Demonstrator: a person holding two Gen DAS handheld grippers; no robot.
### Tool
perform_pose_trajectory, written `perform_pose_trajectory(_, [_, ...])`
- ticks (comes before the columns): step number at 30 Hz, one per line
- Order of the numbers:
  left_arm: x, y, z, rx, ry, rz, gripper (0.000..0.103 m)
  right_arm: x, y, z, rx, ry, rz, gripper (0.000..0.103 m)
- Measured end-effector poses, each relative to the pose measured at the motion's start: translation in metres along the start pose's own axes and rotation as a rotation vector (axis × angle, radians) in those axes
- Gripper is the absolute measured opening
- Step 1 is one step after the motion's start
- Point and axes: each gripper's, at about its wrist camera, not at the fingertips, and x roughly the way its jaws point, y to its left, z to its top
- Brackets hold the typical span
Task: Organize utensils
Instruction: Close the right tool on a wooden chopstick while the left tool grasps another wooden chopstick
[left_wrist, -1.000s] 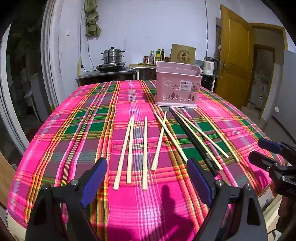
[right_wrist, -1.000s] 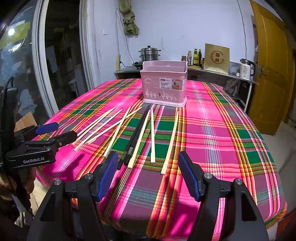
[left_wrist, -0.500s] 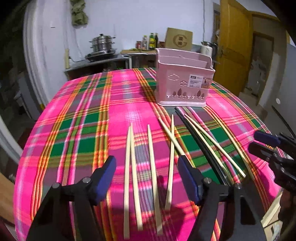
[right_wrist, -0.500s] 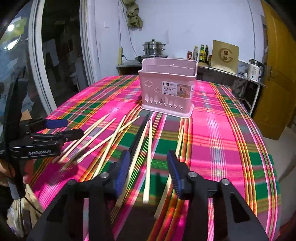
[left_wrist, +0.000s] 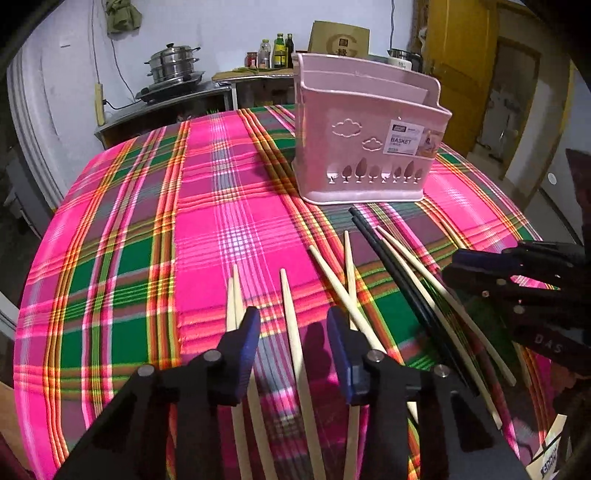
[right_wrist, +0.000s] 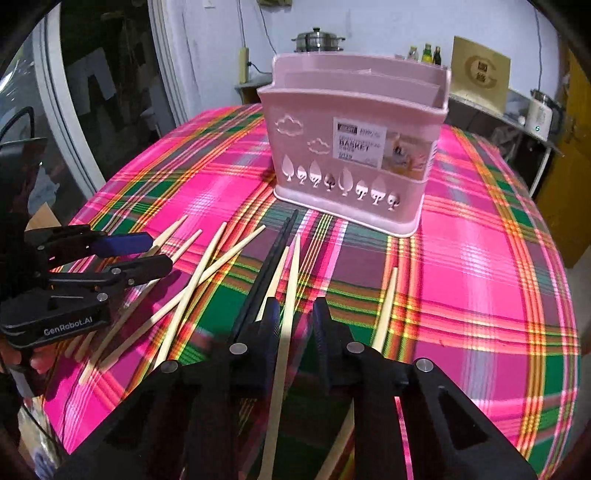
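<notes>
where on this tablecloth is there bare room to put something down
Bare cloth lies left of the pink basket and beyond the leftmost chopstick pair, and right of the basket past the lone chopstick. In front of the basket it is crowded with bamboo and black chopsticks.

Tablecloth (left_wrist: 221, 206): pink/green plaid w/ orange-yellow stripes. Basket (left_wrist: 362, 147): pale pink w/ cloud & tree cutouts, white label. Chopsticks (left_wrist: 295, 332): pale wood; one pair (left_wrist: 399, 273) black. Gripper pads (left_wrist: 251, 339): blue, on black frames.
</notes>
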Motion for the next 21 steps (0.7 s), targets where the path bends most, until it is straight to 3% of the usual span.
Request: perform_pose_trajectory(21, [0.024, 0.002, 0.014, 0.022, 0.056, 0.01, 0.027, 0.041, 0.002, 0.034, -0.057, 0.08, -0.016, 0.018])
